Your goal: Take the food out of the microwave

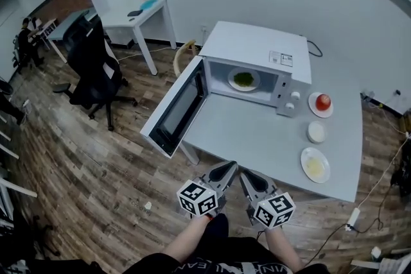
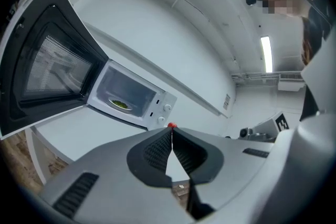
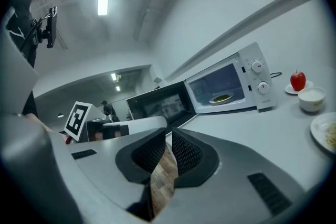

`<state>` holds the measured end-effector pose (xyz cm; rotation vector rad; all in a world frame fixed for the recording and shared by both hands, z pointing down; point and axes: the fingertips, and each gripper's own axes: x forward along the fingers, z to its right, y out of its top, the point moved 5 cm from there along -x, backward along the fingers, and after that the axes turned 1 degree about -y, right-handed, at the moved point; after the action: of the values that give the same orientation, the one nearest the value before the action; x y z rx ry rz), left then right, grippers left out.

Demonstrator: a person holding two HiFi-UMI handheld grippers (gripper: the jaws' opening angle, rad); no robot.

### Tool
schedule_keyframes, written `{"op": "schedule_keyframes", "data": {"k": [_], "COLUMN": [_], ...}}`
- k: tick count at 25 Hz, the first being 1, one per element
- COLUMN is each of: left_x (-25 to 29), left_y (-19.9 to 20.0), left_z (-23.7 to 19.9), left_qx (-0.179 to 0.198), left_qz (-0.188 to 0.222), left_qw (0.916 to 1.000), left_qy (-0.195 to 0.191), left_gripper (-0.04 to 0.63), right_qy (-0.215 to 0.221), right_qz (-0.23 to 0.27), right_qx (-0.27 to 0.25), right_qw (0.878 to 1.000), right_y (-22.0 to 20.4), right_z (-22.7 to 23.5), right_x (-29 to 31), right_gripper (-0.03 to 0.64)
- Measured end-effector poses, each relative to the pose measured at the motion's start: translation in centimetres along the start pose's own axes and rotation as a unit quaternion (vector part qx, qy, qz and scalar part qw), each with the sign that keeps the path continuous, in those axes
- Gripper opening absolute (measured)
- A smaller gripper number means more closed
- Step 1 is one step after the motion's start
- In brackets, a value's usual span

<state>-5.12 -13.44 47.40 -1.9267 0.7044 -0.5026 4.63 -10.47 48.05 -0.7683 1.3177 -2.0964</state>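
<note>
Nearest of all are the two hand-held tools, each with a cube of black-and-white square markers at its back, the person's forearms cut off at the bottom edge of the head view. Both point towards the near edge of the grey table (image 1: 257, 138), touching nothing on it. Seen along its own jaws, the left gripper (image 2: 171, 131) has them pressed together at the tips, with nothing between. The right gripper (image 3: 167, 134) has its jaws a narrow slit apart, only the wooden floor showing through the gap, so it too carries nothing. At the far side of the table stands the white microwave (image 1: 257, 51), its door (image 1: 176, 106) swung wide open to the left, out past the table edge. Inside sits a white plate of green food (image 1: 244, 79); what the green stuff is I cannot make out. A small label (image 1: 280, 59) on the microwave's top bears print too small to read, and I can see no brand name. Right of the microwave, in a row running towards the near edge, are a plate with a red fruit (image 1: 321, 103), a white bowl (image 1: 316, 132) and a plate of pale yellow food (image 1: 315, 165); the right gripper view cuts this last plate off at its edge. Off to the far left stand a black office chair (image 1: 96, 67) and a white desk (image 1: 138, 16).
</note>
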Motion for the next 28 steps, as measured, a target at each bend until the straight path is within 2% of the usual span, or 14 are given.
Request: {"op": "schedule_keyframes", "data": {"k": [12, 21, 28], "left_x": [3.3, 4.1, 5.4], "left_y": [1.5, 1.4, 2.1], "left_z": [-5.3, -6.8, -9.4], "left_qx": [0.004, -0.009, -0.006], "left_qz": [-0.018, -0.019, -0.015], "left_qw": [0.9992, 0.9992, 0.9997], "left_qy": [-0.037, -0.035, -0.016], "left_gripper": [0.01, 0.009, 0.009], "right_qy": [-0.026, -0.032, -0.011], "right_qz": [0.005, 0.007, 0.008], "right_qx": [0.008, 0.017, 0.016], "right_qw": [1.0, 0.999, 1.0], "right_y": [0.6, 1.0, 1.7], "right_z": [2.5, 3.5, 5.1], "right_x": [5.9, 7.4, 10.3], "right_gripper": [0.053, 0.052, 0.052]}}
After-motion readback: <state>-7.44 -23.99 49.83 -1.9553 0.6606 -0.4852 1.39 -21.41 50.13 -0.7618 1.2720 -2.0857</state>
